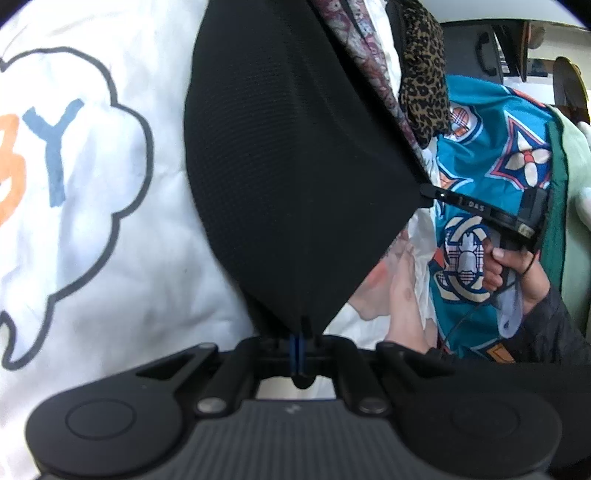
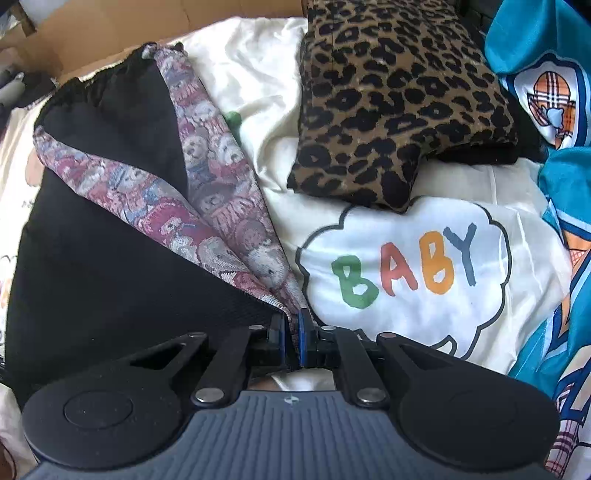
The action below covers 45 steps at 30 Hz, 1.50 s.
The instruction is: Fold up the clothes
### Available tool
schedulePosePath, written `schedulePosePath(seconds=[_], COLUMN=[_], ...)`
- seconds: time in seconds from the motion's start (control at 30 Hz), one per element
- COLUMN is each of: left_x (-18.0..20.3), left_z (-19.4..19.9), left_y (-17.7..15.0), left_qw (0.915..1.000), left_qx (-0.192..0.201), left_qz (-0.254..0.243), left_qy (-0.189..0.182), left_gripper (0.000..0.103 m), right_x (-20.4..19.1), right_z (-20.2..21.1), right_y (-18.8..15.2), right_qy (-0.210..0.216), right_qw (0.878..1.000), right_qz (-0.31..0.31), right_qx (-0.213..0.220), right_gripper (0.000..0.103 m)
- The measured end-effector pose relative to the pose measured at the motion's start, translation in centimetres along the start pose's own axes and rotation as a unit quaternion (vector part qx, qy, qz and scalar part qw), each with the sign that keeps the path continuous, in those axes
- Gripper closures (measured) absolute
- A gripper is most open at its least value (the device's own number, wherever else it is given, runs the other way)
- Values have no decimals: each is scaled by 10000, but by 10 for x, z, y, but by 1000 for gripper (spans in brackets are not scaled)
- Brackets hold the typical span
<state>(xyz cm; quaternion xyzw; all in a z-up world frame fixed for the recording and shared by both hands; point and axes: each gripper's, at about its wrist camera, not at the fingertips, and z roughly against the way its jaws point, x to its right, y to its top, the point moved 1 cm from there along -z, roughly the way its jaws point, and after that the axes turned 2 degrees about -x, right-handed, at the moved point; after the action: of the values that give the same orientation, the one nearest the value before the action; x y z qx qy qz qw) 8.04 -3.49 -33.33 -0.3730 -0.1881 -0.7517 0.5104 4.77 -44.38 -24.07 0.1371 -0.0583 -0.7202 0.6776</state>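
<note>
A black garment (image 1: pixel 288 166) with a teddy-bear patterned side (image 2: pixel 221 206) is stretched between both grippers above the bed. My left gripper (image 1: pixel 301 334) is shut on one of its corners, and the black cloth fans upward from the blue pads. My right gripper (image 2: pixel 293 330) is shut on another edge, where the black side (image 2: pixel 110 258) and the bear pattern meet. In the left wrist view the right gripper (image 1: pixel 428 192) pinches the cloth's far corner, held by a person's hand (image 1: pixel 511 266).
Under the garment lies a white sheet with a "BABY" cloud print (image 2: pixel 406 273) (image 1: pixel 55 166). A folded leopard-print piece (image 2: pixel 399 92) rests on it at the back. Teal patterned fabric (image 2: pixel 535 55) (image 1: pixel 498 166) lies to the right. Cardboard (image 2: pixel 147 22) stands behind.
</note>
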Motion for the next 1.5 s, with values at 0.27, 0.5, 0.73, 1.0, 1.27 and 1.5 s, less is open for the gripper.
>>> schedulePosePath(seconds=[0.27,0.5,0.73,1.0,1.27,1.5], left_x=[-2,-10,-3,5,29,42], left_z=[-6,-16,12,56,99,123], left_y=[-1,0,10,46,102,145], left_qw=[9999,9995,9978,9925,9779,9585], left_qx=[-81,-232,-388,20,1040,1898], left_qz=[-118,-43,-121,-166,-312,-242], left_qy=[38,203,531,1207,1786,2114], left_gripper=[101,101,72,72,72,72], right_x=[7,11,11,-5,-19,-29], right_z=[0,-13,17,30,28,27], right_y=[-3,-3,-6,-13,-8,-3], right_qy=[-82,-60,124,462,664,766], right_qw=[10000,10000,9996,9959,9904,9853], right_qz=[-20,-69,-52,103,241,409], right_qx=[-22,-1,238,768,1187,1470], right_gripper=[98,96,65,65,65,65])
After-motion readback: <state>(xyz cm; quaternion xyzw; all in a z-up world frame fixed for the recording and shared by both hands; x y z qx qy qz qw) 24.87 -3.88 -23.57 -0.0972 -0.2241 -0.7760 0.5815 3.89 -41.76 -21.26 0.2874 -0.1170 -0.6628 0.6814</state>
